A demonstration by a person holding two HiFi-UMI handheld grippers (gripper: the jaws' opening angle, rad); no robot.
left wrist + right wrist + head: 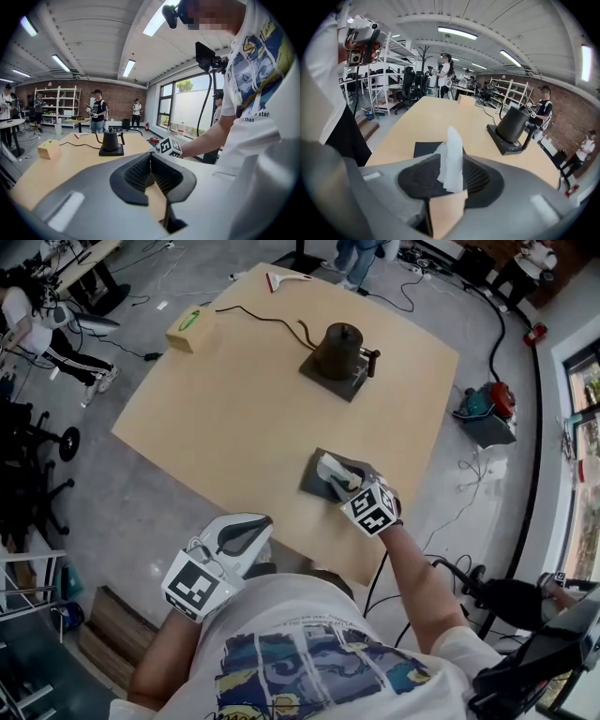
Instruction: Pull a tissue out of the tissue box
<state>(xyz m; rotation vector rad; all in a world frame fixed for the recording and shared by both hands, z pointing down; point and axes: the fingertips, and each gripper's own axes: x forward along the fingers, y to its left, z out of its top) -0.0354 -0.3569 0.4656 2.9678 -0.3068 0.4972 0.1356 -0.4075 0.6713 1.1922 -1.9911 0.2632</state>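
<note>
Tissue box (310,486): right gripper (331,471) is covering most of it.
Tissue (452,152): fingers (480,176) are hiding where it is meeting the box.
Tan box (191,329), desk's (234,409) far left corner: green print is showing too small to read.

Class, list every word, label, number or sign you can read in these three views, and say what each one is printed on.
"a star": on the person's white T-shirt, left gripper view.
"than": same T-shirt, on the line below; the rest of that line is hidden.
Marker cubes: black-and-white square patterns only, no words.
Tan box at the table's far corner: a green oval mark, too small to read.
Nothing else is legible.
</note>
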